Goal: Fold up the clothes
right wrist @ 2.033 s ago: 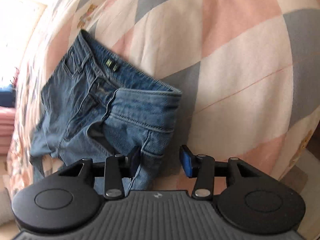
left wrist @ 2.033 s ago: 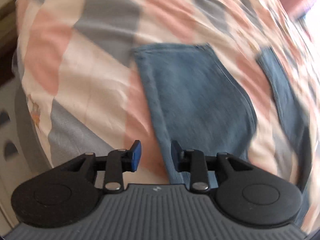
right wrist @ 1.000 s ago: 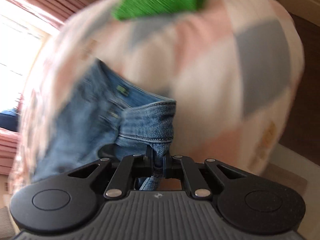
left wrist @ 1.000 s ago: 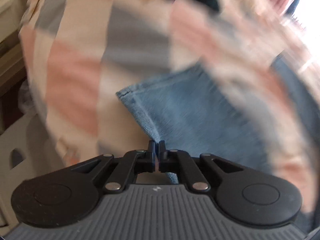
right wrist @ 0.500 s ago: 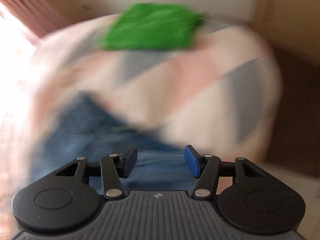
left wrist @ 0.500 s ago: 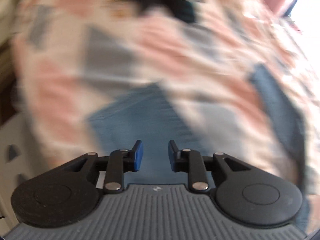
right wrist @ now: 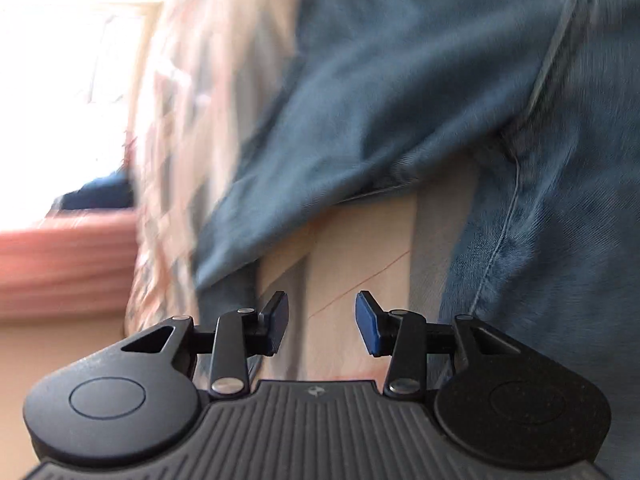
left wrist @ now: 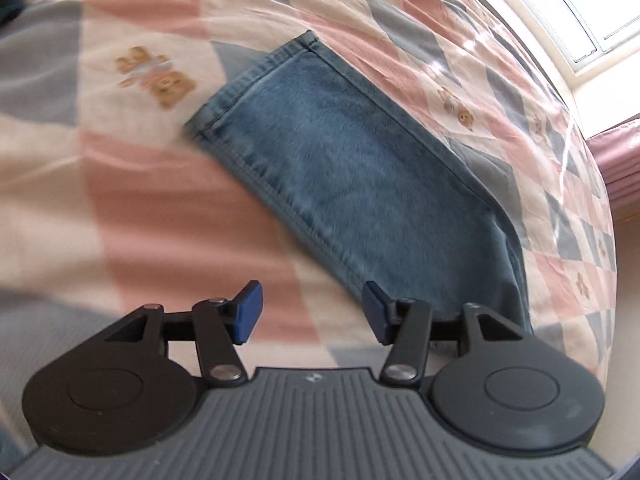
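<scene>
Both tongs let go — jeans dropped on the bed

A second ago each pair pinched denim; now the left tongs (left wrist: pixel 311 312) are opening over bare quilt (left wrist: pixel 132 184), the jeans (left wrist: pixel 352 168) at centre frame — the right tongs (right wrist: pixel 321 322) are closing on nothing.

**Two matching black grippers with blue pads**

The left gripper (left wrist: pixel 311 312) has a dark grey ribbed housing with a small pale logo at its far edge. On either side sits a round black disc with a raised inner circle. Black link bars run from silver pivot screws to two fingers tipped with blue pads (left wrist: pixel 249 312).

The right gripper (right wrist: pixel 322 322) is the same build: ribbed housing, logo, twin discs, silver screws, and slim black links. Its right pad is bright blue; the left one looks darker in shadow.
</scene>
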A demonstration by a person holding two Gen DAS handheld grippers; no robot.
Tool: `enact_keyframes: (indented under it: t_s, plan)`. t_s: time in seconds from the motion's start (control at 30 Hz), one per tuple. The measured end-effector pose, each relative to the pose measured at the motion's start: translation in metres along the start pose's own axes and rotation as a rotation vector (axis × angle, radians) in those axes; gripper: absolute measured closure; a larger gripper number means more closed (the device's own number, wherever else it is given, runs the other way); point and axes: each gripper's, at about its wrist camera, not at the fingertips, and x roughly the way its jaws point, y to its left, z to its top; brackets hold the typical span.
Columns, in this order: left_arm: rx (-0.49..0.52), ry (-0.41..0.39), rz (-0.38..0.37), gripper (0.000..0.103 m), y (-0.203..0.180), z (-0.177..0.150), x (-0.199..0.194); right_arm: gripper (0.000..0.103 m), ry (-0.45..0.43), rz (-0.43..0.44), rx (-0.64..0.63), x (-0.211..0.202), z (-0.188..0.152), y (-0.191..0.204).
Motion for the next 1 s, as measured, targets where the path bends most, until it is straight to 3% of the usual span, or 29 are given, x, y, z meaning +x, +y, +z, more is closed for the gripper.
enact_keyframes:
  t_s: [0.17, 0.27, 0.33, 0.43, 0.53, 0.6, 0.7, 0.73, 0.77, 0.8, 0.9, 1.0]
  plan:
    - [-0.059, 0.004, 0.005, 0.047, 0.013, 0.031, 0.05, 0.061, -0.203, -0.017, 0.119, 0.008, 0.002, -0.02]
    - [-0.077, 0.012, -0.005, 0.045, 0.014, 0.043, 0.067, 0.061, -0.256, -0.017, 0.164, 0.007, 0.007, -0.024]
    - [-0.078, 0.018, -0.012, 0.036, 0.012, 0.049, 0.074, 0.061, -0.273, -0.003, 0.195, 0.007, 0.008, -0.025]
    - [-0.076, 0.016, -0.028, 0.033, 0.008, 0.05, 0.073, 0.061, -0.288, 0.021, 0.237, 0.003, 0.005, -0.025]
    - [-0.094, 0.007, -0.048, 0.046, 0.013, 0.048, 0.069, 0.061, -0.303, 0.01, 0.234, 0.0, 0.003, -0.023]
    - [-0.127, 0.004, -0.052, 0.065, 0.02, 0.047, 0.067, 0.061, -0.308, 0.001, 0.24, 0.0, 0.003, -0.024]
    - [-0.172, 0.004, -0.085, 0.08, 0.036, 0.045, 0.064, 0.061, -0.314, -0.008, 0.248, -0.001, 0.003, -0.024]
    - [-0.179, 0.005, -0.097, 0.083, 0.039, 0.046, 0.063, 0.065, -0.314, -0.008, 0.249, -0.002, 0.003, -0.025]
    - [-0.178, 0.003, -0.11, 0.093, 0.04, 0.047, 0.061, 0.071, -0.308, -0.015, 0.248, -0.003, 0.003, -0.024]
    - [-0.176, 0.001, -0.124, 0.099, 0.041, 0.049, 0.058, 0.086, -0.302, -0.023, 0.247, -0.004, 0.003, -0.024]
    - [-0.057, -0.045, -0.138, 0.1, 0.021, 0.06, 0.039, 0.097, -0.274, -0.036, 0.226, -0.012, 0.005, -0.017]
    - [0.079, -0.142, -0.203, 0.1, -0.003, 0.081, -0.005, 0.098, -0.225, -0.024, 0.235, -0.029, 0.002, -0.007]
